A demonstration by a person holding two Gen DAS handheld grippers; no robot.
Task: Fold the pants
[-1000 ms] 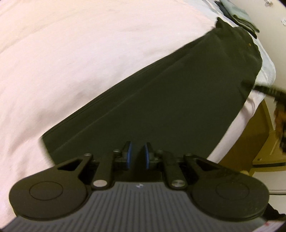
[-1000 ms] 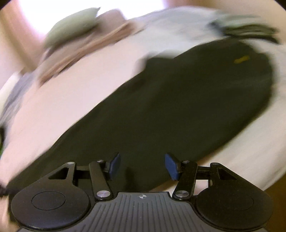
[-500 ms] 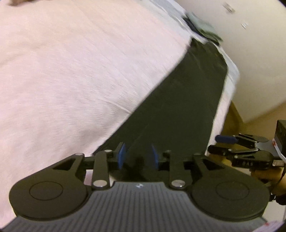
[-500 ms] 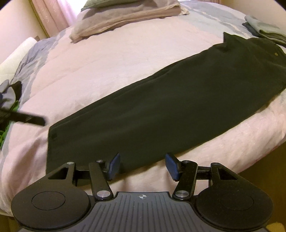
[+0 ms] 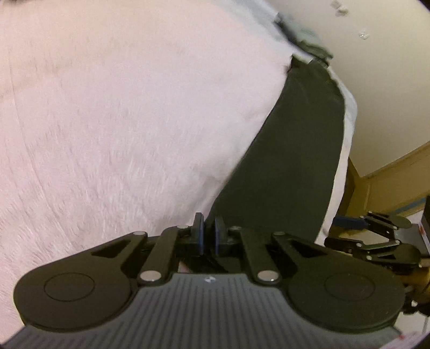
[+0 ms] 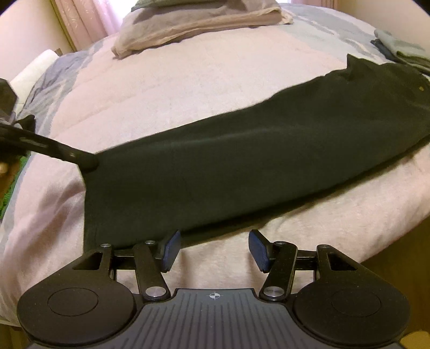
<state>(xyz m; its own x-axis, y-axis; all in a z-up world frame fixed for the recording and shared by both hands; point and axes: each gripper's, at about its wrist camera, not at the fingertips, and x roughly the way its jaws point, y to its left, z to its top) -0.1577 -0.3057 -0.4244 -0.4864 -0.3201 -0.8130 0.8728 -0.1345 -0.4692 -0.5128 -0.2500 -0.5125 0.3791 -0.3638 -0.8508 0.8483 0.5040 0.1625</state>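
Observation:
Black pants lie flat along the near edge of the bed, waist at the right, leg hems at the left. My left gripper is at the far corner of the hem. Its jaws are closing, with the blue pads pinching the dark cloth. The right wrist view shows the left gripper as a dark finger pressed onto that corner. My right gripper stands open just above the near edge of the pants, close to the hem, with nothing between its pads. In the left wrist view the right gripper hangs beside the bed edge.
A pink blanket covers the bed. Folded bedding is stacked at the far side. Folded clothes lie beyond the waist. The wooden bed frame and a pale wall sit past the bed edge. Something green shows at the far left.
My left gripper slid along the leg to the hem's far corner, widened briefly, then closed on the cloth. My right gripper swung over to the near hem edge and stayed open.

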